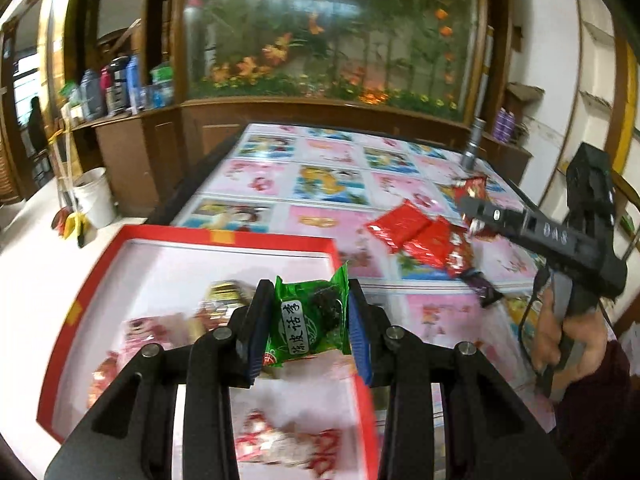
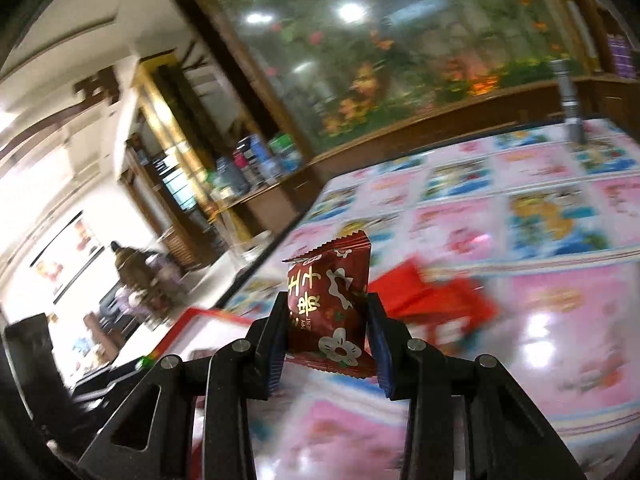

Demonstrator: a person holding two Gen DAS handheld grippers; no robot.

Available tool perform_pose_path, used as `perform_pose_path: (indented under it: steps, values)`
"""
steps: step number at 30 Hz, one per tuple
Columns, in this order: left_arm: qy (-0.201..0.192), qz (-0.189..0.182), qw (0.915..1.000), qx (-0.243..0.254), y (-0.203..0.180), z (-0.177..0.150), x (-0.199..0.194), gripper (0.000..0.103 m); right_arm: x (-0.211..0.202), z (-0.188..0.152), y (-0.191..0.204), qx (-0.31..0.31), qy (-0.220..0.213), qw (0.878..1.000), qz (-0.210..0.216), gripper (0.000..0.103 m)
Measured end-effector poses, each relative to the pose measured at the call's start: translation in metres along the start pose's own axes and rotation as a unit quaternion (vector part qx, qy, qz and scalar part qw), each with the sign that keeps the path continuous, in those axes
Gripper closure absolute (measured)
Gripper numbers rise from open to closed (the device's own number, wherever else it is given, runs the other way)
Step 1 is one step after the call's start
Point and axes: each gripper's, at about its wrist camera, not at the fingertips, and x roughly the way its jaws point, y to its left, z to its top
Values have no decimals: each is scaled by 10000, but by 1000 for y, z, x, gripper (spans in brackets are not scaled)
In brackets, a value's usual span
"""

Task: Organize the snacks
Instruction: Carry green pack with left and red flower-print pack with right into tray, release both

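While the left gripper (image 1: pixel 308 322) pinches a green packet (image 1: pixel 306 320) over the red box (image 1: pixel 224 237), release it low inside; the right gripper (image 2: pixel 326 322), clamping a maroon packet (image 2: pixel 330 312) above the table (image 2: pixel 560 320), should follow it in.

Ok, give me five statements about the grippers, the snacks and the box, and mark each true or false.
1. The left gripper holds a green packet. True.
2. The right gripper is empty. False: it is shut on a dark red packet.
3. The red-rimmed box already holds some snacks. True.
4. No snacks remain on the table. False: red packets still lie on it beside the box.
5. The green packet lies flat in the box. False: it is pinched between the left gripper's fingers, above the box.
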Motion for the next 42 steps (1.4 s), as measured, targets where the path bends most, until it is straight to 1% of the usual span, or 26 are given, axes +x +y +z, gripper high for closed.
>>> perform_pose_path:
  steps: [3, 7, 11, 16, 21, 26, 30, 42]
  values:
    - [-85, 216, 9997, -85, 17, -3, -4, 70, 23, -12, 33, -223, 226, 9991, 276, 66]
    - [-132, 392, 9988, -274, 41, -8, -9, 70, 47, -23, 70, -474, 400, 9964, 571, 66]
    - [-170, 542, 9974, -435, 60, -14, -12, 70, 72, -38, 107, -742, 621, 9925, 749, 66]
    - [-184, 661, 9957, -625, 79, -19, -13, 70, 88, -54, 133, -1075, 861, 9868, 854, 66]
    - [-168, 722, 9947, -706, 87, -21, -10, 70, 94, -67, 143, -1297, 1101, 9809, 940, 66]
    - [-118, 747, 9948, -679, 87, -23, -6, 69, 94, -78, 156, -1643, 1228, 9739, 968, 66]
    - [-104, 799, 9946, -660, 87, -23, -6, 69, 95, -86, 160, -1802, 1315, 9696, 1003, 66]
    - [7, 827, 9944, -663, 86, -23, 0, 69, 92, -84, 156, -1865, 1273, 9696, 943, 64]
